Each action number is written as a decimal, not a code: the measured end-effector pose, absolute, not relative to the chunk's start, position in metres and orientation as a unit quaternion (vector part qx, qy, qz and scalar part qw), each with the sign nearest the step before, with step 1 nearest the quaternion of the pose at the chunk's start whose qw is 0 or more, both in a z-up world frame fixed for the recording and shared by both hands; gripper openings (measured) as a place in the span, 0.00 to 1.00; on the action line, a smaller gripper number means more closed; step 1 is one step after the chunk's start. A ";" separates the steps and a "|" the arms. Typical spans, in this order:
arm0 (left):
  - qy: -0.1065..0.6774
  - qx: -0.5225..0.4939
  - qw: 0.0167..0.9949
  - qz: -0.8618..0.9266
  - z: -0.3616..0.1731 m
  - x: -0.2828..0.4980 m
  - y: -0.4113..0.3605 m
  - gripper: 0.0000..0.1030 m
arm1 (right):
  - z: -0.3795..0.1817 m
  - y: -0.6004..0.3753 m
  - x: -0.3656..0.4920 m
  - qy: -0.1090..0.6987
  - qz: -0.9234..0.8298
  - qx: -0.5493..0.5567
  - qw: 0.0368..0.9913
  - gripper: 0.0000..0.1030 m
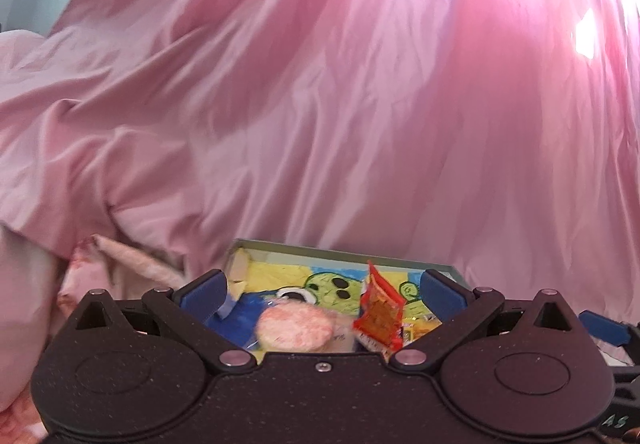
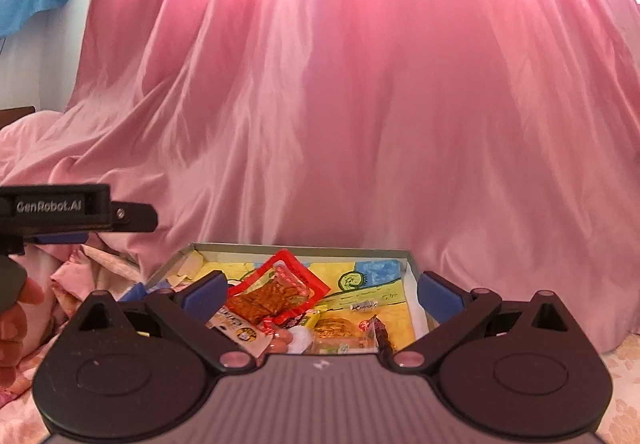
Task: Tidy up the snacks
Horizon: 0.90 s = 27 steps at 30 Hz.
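So both tongs are spread as wide as they go and neither has anything in its grip; the left tongs [image 1: 324, 290] and the right tongs [image 2: 322, 290] both hover over the near edge of the same shallow box [image 2: 304, 249], which sits on a pink floral bed cover [image 2: 624, 368] in front of a big pink curtain [image 2: 360, 104].

Left to right from the right wrist view: just inside the left finger lies a pale packet with printed lettering [image 2: 240, 330]; ahead of that, between the fingers, a red packet [image 2: 280, 292] with a clear window showing brown ridged pieces, tilted up on the pile; lower down a small white puff [image 2: 300, 338] beside a yellowish wrapper [image 2: 334, 330]; then a dark brown wrapper [image 2: 380, 334] nearer the right finger.

The box floor has a yellow and blue cartoon drawing with green characters; its grey walls are low, and some torn paper sits at the far left corner.

From the left wrist view a pink speckled round thing [image 1: 296, 328] sits between the fingers.
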<state>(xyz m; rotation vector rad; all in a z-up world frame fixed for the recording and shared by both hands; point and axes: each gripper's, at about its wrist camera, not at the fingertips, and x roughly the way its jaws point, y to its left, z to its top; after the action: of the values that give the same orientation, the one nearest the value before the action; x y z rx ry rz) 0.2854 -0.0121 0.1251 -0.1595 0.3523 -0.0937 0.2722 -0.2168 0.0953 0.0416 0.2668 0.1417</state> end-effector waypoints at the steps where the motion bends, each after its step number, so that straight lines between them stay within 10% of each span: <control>1: 0.178 -0.078 0.980 -0.045 0.125 0.281 -0.011 0.99 | 0.097 -0.217 0.268 0.132 0.072 0.021 0.988 1.00; 27: 0.185 -0.053 0.981 -0.007 0.097 0.155 0.015 0.99 | 0.101 -0.214 0.148 0.117 0.082 0.024 0.989 1.00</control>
<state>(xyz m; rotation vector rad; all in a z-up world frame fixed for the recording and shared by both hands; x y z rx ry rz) 0.1548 0.0148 0.0971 -0.1065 0.3716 -0.0144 0.1475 -0.2136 0.1010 0.0481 0.2349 0.1647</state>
